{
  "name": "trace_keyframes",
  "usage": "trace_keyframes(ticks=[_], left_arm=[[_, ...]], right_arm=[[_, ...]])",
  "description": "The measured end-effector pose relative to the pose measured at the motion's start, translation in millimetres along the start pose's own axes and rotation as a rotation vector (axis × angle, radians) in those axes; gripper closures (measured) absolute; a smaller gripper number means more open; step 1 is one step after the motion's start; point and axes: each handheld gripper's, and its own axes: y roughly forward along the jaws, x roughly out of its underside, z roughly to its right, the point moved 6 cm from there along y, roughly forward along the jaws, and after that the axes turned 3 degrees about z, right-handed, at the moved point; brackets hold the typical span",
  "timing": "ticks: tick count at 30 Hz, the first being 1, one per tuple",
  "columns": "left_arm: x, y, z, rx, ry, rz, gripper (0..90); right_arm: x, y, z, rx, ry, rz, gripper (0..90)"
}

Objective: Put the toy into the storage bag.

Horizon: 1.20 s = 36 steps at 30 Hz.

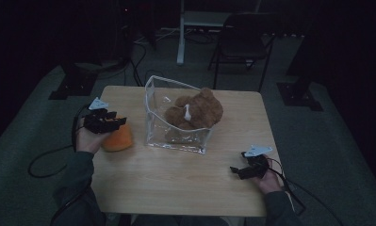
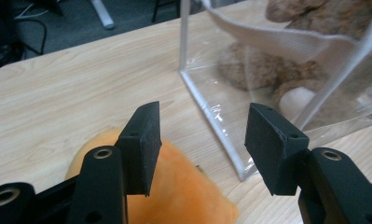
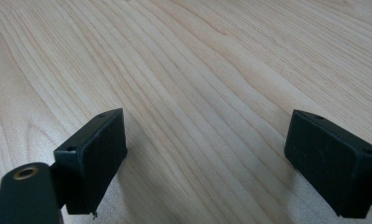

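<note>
A clear plastic bag (image 1: 176,122) with white edging stands open in the middle of the wooden table (image 1: 176,183), and a brown teddy bear (image 1: 197,112) sits inside it. An orange plush toy (image 1: 118,139) lies left of the bag. My left gripper (image 1: 114,120) hovers just above that toy, open, with nothing between its jaws; in the left gripper view the orange plush (image 2: 183,191) sits below the jaws and the bag's corner (image 2: 230,140) is just ahead. My right gripper (image 1: 236,172) rests low over bare wood (image 3: 197,93) at the front right, open and empty.
The table stands in a dim room on grey carpet. A black folding chair (image 1: 242,40) and a white desk leg (image 1: 181,33) are behind it. Cables trail from both grippers off the table's sides. Black stand bases (image 1: 75,84) sit on the floor at the far left and right.
</note>
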Motion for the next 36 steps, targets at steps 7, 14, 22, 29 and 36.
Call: trace_keyframes(ticks=[7,14,22,29,36], left_arm=[[11.1,-1.3,-10.4,-0.018,-0.035,-0.011,46.0],[19.8,-5.0,-20.5,-0.053,-0.059,-0.021,46.6],[26.1,-11.6,-29.6,-0.090,-0.081,-0.022,47.0],[33.3,-16.3,-37.4,-0.125,-0.098,-0.029,47.2],[45.9,-13.8,-45.7,-0.163,-0.121,-0.065,46.7]], right_arm=[[0.1,0.0,-0.1,0.000,0.001,-0.001,12.1],[0.1,0.0,-0.2,-0.001,0.002,-0.001,12.1],[0.1,0.0,-0.1,0.000,0.001,-0.001,12.1],[0.1,0.0,-0.3,0.001,0.002,-0.001,12.1],[0.0,0.0,-0.5,0.001,0.003,-0.001,12.1]])
